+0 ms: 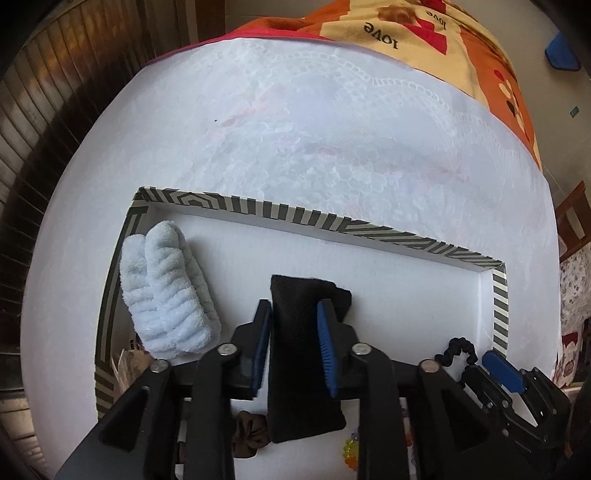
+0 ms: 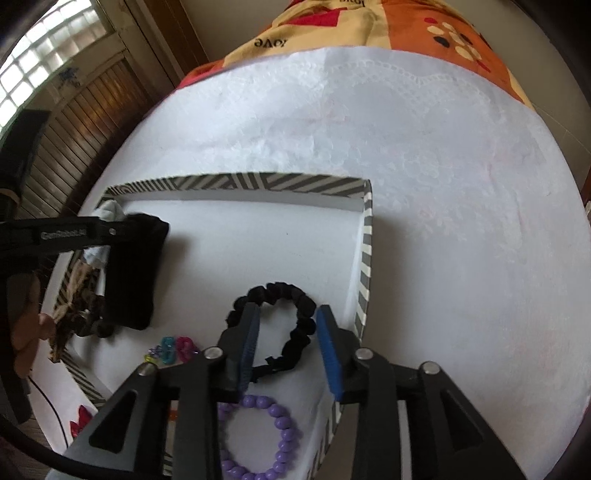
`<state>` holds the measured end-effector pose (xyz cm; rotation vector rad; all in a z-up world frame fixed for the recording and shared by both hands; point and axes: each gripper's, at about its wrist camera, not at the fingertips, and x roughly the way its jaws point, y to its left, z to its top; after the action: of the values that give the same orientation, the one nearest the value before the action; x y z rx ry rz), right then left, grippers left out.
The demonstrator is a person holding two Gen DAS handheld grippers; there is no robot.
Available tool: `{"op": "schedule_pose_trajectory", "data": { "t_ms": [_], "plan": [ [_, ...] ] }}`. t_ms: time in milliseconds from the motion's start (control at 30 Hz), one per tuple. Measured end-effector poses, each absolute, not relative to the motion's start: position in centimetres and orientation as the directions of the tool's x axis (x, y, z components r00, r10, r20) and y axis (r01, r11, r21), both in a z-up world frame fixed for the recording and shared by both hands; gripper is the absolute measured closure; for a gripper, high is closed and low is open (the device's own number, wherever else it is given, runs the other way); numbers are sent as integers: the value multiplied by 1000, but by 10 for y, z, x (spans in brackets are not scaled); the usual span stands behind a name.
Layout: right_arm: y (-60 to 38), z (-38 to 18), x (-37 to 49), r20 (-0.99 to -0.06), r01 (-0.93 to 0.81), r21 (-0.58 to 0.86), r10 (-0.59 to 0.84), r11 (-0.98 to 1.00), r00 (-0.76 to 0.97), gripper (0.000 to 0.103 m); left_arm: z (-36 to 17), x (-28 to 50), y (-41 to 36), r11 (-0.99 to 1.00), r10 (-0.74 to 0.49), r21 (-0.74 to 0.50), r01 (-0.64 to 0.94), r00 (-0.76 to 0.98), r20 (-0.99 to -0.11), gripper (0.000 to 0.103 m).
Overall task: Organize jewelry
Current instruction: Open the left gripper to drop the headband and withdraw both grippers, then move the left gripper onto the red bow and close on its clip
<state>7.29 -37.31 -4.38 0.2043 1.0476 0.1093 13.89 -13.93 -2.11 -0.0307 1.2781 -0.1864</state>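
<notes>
Shallow white box [image 1: 499, 295] with a grey-and-white striped rim, standing on the white lace-covered counter [image 1: 295, 147].

Left part of the box: a rolled pale-blue fluffy towel [image 1: 166, 291] lay against the left wall. Beside it, a flat black fabric pouch [image 1: 303, 354]; my left tongs [image 1: 294, 350] stood closed on it, one blue pad pressed to each long side. A brown fabric scrunchie [image 1: 251, 430] lay just beside the pouch's near end, with yellow and orange translucent beads [image 1: 351, 452] near the same end.

Right part of the box: a black ruffled fabric scrunchie [image 2: 291, 325] lay on the white floor near the right wall. My right tongs [image 2: 290, 354] hung over it, parted wide, the left pad over the scrunchie's edge and the right pad just outside its ring; I could not tell whether either pad touched it. A purple round-bead bracelet [image 2: 266, 439] lay beneath the tongs, nearer to me. Small pink, teal and purple plastic links [image 2: 171, 349] lay between the pouch and the bracelet.

Beyond the counter: an orange, red and cream printed blanket [image 1: 443, 33].
</notes>
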Motion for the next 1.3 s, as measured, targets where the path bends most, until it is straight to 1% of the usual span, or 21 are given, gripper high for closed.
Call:
{"op": "schedule_pose_trajectory", "data": {
  "t_ms": [100, 233, 400, 633, 733, 1067, 1300],
  "plan": [
    [-372, -34, 64, -833, 2, 233, 198, 973, 517, 66, -16, 135, -139, 985, -149, -117, 123, 289, -946, 80],
    [-368, -28, 54, -826, 14, 246, 202, 969, 526, 58, -4, 122, -137, 985, -144, -106, 135, 312, -939, 80],
    [-363, -27, 38, -825, 36, 264, 207, 964, 527, 57, 8, 108, -136, 985, -143, -101, 142, 332, -932, 80],
    [-354, -16, 13, -824, 54, 248, 181, 967, 537, 56, 17, 77, -128, 985, -125, -73, 158, 353, -927, 80],
    [-350, -10, 1, -818, 59, 248, 176, 967, 548, 53, 20, 59, -119, 986, -113, -59, 155, 367, -924, 80],
    [-318, -2, -42, -810, 46, 238, 172, 970, 561, 51, 27, -3, -86, 985, -83, -16, 169, 397, -914, 80],
    [-296, 2, -73, -807, 49, 218, 152, 975, 570, 49, 34, -39, -62, 986, -88, -21, 163, 416, -905, 80]
  ]
}}
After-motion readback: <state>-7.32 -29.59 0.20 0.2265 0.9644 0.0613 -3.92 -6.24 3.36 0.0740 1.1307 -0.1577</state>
